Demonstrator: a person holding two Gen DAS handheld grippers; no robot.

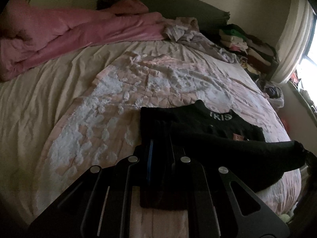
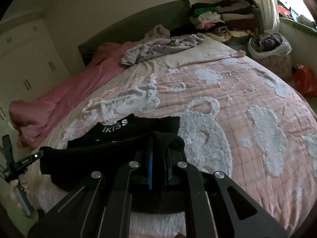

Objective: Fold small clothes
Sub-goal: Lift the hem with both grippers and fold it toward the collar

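The right gripper (image 2: pixel 158 150) pinches a black garment (image 2: pixel 111 150) above the pink quilt (image 2: pixel 247 91).

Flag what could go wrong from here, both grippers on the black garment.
1. The black garment hangs stretched between the left gripper and right gripper, each pinching one end; uneven pull could slip one out.
2. It hangs over the folded black piece; lowering may drag that out of shape.
3. Tufted quilt might snag it.

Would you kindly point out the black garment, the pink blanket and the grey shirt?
black garment (image 2: pixel 111 152): right wrist view, lifted folded edge.
pink blanket (image 1: pixel 75 33): left wrist view, middle fold.
grey shirt (image 2: pixel 164 48): right wrist view, crumpled centre.
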